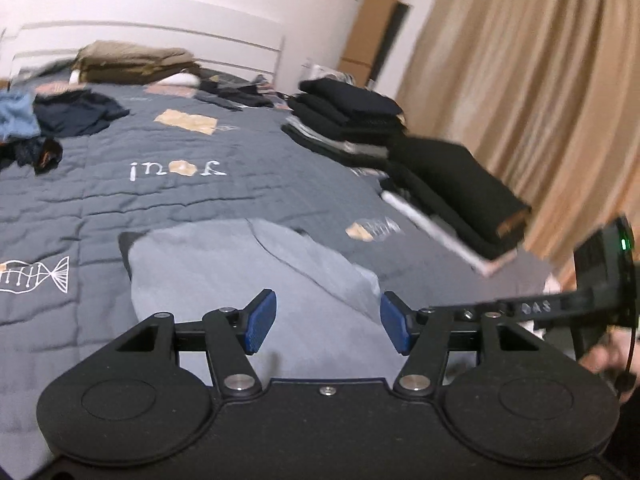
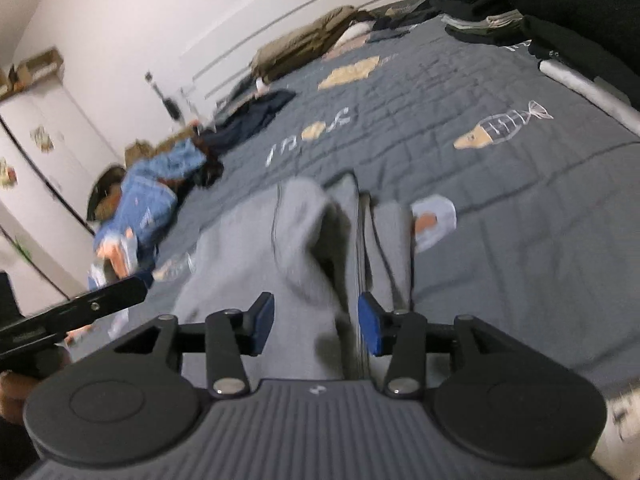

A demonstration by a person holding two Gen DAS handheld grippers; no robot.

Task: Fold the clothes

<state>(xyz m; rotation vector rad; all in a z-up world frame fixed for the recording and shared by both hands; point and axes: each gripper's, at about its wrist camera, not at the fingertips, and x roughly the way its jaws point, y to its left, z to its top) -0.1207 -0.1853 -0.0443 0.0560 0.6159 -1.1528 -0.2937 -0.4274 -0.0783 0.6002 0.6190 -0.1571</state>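
Note:
A light grey garment (image 1: 224,276) lies partly folded on the grey quilted bed (image 1: 168,200), with a folded flap across its top. My left gripper (image 1: 328,323) hovers over its near part, open, blue pads (image 1: 262,320) apart and nothing pressed between them. In the right wrist view the same grey garment (image 2: 248,240) shows rumpled folds and a darker grey edge. My right gripper (image 2: 316,322) is open above it; cloth shows in the gap, but the pads (image 2: 370,326) do not press on it. Part of the other hand's gripper shows at each view's side.
Two stacks of folded dark clothes (image 1: 348,120) (image 1: 460,196) sit along the bed's right side by the tan curtain (image 1: 520,80). Unfolded blue denim (image 2: 148,200) and dark garments (image 1: 76,112) lie at the left. A khaki bundle (image 1: 132,62) rests by the headboard.

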